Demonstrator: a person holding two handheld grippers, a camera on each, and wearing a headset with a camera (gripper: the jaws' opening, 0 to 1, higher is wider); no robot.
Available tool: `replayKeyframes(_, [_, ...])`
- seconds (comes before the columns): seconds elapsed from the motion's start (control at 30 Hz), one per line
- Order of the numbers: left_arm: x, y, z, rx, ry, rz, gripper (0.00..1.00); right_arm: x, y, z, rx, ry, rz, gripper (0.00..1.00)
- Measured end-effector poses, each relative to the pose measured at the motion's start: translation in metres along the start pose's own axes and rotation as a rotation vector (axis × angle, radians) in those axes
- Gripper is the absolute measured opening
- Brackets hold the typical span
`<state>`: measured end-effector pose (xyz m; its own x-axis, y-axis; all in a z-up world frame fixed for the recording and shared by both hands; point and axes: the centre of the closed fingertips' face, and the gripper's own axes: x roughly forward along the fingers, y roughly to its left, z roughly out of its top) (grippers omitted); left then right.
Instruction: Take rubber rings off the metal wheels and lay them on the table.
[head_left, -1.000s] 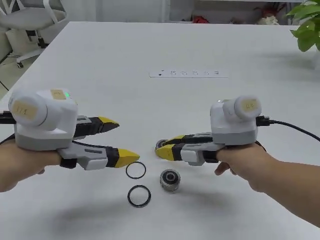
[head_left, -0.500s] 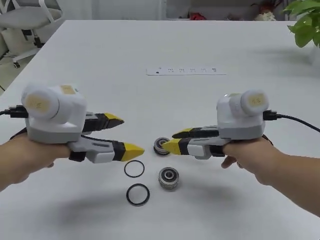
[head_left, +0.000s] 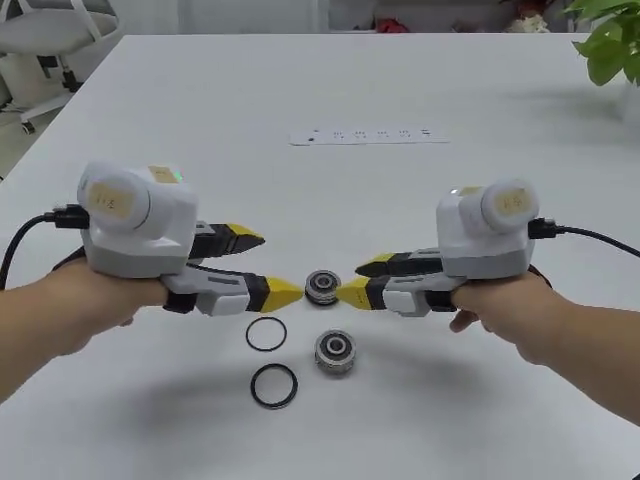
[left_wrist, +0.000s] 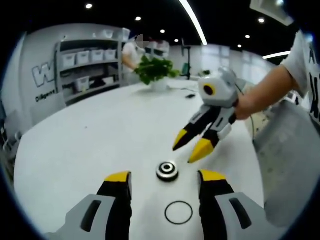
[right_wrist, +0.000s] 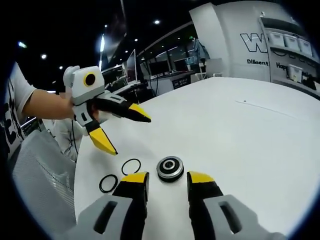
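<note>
Head view: left gripper (head_left: 280, 266) and right gripper (head_left: 348, 281) both released, empty, tips flanking a metal wheel (head_left: 322, 286) on the table (head_left: 450, 90). Second wheel (head_left: 335, 351) sits nearer the person, first rubber ring (head_left: 266, 334) and second ring (head_left: 274, 386) loose beside it. Left gripper view: metal wheel (left_wrist: 167, 170) just ahead of the spread jaws, one ring closer in. Right gripper view: metal wheel (right_wrist: 170, 168) ahead of the spread jaws, both rings to its left.

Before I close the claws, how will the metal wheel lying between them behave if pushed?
The wheel lies flat on the smooth table, so it would probably slide, not roll. It looks like solid metal: likely stiff and heavy for its size. Lifted onto its round edge, it could roll away.
</note>
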<state>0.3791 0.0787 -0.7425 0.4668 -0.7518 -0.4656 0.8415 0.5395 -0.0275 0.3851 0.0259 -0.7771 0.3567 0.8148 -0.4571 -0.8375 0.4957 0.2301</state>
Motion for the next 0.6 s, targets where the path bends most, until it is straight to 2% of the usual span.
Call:
replayKeyframes(0.2, [0.008,-0.001,-0.003,-0.004,0.01,-0.007,0.51,0.002,-0.005,-0.006,-0.006,0.009,-0.007,0.27])
replayKeyframes(0.47, [0.018,-0.002,-0.01,-0.012,0.03,-0.016,0.46,0.008,-0.004,-0.013,-0.019,0.021,-0.01,0.26])
replayKeyframes(0.6, [0.023,-0.002,-0.01,-0.009,0.031,-0.017,0.44,0.011,-0.003,-0.014,-0.026,0.023,-0.008,0.25])
